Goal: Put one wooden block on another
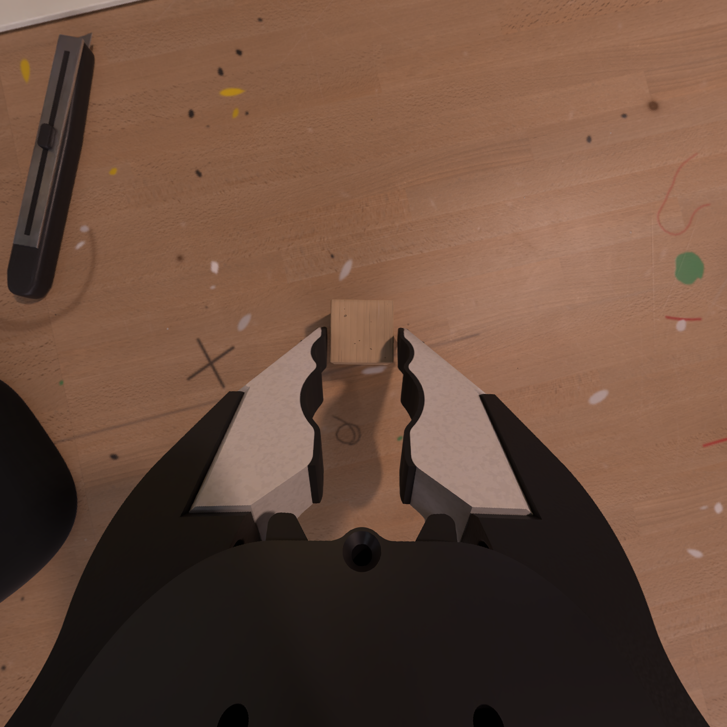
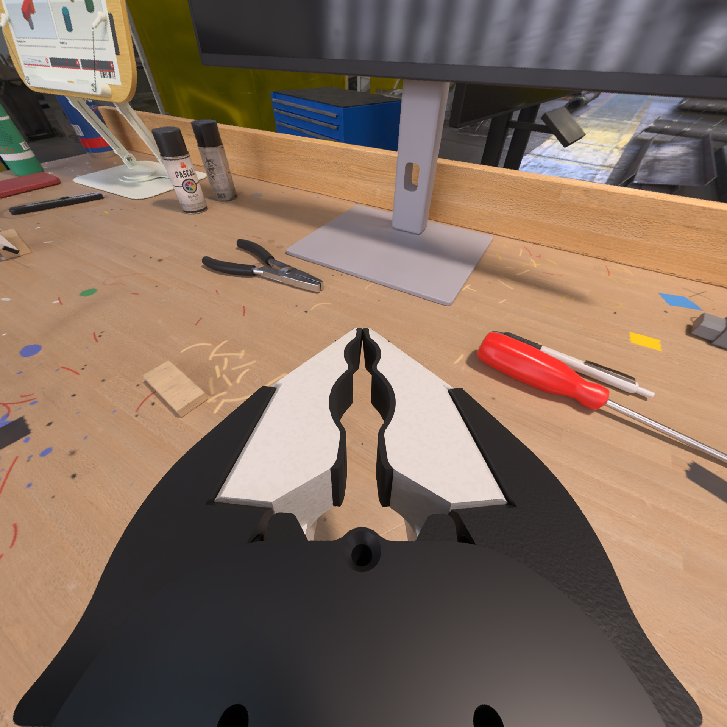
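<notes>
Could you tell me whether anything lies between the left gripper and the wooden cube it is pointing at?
Nothing visible does. The left gripper is open, looking straight down, with the wooden cube between its fingertips and only bare workbench around it. The utility knife lies far to the side.

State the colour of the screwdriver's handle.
Bright red; the screwdriver shows best in the right wrist view.
</notes>
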{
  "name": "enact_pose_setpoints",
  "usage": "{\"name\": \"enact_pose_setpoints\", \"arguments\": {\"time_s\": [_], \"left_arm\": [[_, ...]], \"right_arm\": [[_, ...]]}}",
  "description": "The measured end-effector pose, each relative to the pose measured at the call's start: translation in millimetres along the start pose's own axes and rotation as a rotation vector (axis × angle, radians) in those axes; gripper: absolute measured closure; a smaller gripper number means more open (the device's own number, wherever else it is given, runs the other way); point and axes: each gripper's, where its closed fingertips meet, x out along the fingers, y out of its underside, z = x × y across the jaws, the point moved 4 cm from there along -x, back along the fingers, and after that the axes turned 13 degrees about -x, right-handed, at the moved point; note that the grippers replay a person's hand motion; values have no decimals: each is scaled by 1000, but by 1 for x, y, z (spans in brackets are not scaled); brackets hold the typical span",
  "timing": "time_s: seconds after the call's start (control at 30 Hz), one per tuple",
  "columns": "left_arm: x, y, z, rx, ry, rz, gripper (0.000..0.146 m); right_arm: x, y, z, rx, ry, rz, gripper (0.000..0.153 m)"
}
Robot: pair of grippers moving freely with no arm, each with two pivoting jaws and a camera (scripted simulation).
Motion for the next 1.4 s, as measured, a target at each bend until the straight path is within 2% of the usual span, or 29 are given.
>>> {"name": "enact_pose_setpoints", "arguments": {"time_s": [0.17, 0.3, 0.47, 0.57, 0.73, 0.9, 1.13, 1.4], "left_arm": [[-4, 1, -2, 49, -19, -20, 114], [-41, -6, -30, 116, 37, -144, 114], [-116, -20, -136, 403, 234, -297, 114], [-131, -14, -209, 595, 386, -291, 114], [-105, 9, -307, 846, 609, -172, 114], [-52, 21, -361, 1059, 687, -16, 114], [13, 27, -386, 1227, 722, 206, 114], [33, 34, -387, 1260, 744, 268, 114]], "right_arm": [[1, 0, 3, -7, -10, 4, 153], [-2, -6, 2, -28, 4, -9, 153], [-4, -9, -1, -33, 10, -20, 153], [-5, -10, 0, -38, 4, -21, 153], [-13, -20, 1, -75, -15, -45, 153], [-22, -21, 1, -96, -48, -48, 153], [-29, -7, -3, -97, -62, -10, 153], [-27, 1, -3, -86, -87, 14, 153]]}}
